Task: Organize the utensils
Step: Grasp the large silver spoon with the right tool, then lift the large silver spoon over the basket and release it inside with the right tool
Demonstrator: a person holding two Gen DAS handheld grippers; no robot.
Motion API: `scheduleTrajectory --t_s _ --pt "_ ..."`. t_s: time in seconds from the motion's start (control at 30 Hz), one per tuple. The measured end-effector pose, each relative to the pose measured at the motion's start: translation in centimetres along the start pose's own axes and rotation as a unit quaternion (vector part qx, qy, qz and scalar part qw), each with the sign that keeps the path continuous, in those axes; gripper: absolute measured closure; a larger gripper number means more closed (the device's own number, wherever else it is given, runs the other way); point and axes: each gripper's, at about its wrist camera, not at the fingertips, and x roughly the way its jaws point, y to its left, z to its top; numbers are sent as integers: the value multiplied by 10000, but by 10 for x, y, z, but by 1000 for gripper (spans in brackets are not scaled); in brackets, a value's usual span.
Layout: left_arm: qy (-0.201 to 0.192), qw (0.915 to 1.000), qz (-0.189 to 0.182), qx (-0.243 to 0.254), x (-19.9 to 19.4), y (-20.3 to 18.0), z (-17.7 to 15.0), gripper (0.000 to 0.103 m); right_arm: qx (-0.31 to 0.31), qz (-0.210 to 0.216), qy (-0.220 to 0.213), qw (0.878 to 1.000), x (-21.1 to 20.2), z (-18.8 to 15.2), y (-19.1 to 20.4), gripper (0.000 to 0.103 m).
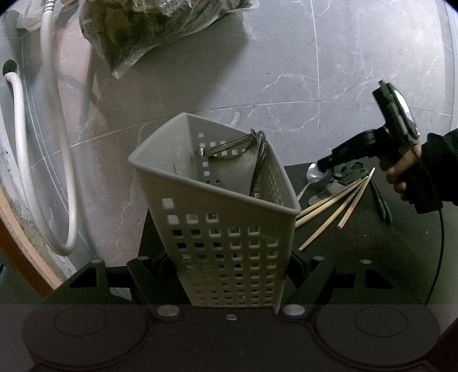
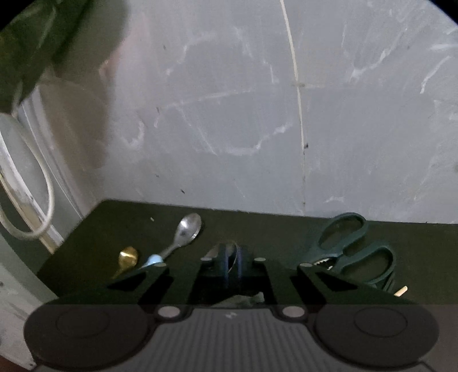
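My left gripper point(image 1: 229, 266) is shut on a grey perforated utensil holder point(image 1: 217, 206) and holds it tilted. Metal utensils point(image 1: 252, 154) lean inside it. My right gripper point(image 2: 230, 257) is shut on something thin and metallic between its pads; what it is cannot be told. It also shows in the left wrist view point(image 1: 329, 167), low over the black table. A silver spoon point(image 2: 187, 229), a small gold spoon point(image 2: 128, 257) and green scissors point(image 2: 349, 243) lie by it. Several wooden chopsticks point(image 1: 335, 206) lie beside the holder.
The black table point(image 2: 100, 243) stands on a grey marble floor. A white hose point(image 1: 54, 143) loops at the left. A clear bag of dark stuff point(image 1: 143, 25) lies at the far left. Two dark chopsticks point(image 1: 382, 203) lie at the right.
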Motion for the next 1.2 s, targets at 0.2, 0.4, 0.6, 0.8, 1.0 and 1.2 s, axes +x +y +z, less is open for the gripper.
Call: scheduleTrajectory --t_s 0.2,0.4,0.6,0.8,1.0,1.2 --pt "0 10000 1 -2 0 0 0 25 61 256 -546 9982 -39 6 17 102" --pt "1 10000 3 -2 0 0 0 25 -298 429 -950 9941 -71 15 46 103" --pt "-2 10000 3 -3 0 -1 0 25 -532 534 -1175 9902 -94 21 70 103" --pt "-1 10000 6 -5 0 -1 0 25 -750 478 -1611 9829 -131 32 90 103" --pt "-2 10000 6 -6 0 -1 0 25 -995 529 -2256 9677 -175 52 115 103" --pt "-3 10000 8 -6 0 -1 0 25 -1275 910 -2756 9484 -205 66 142 103"
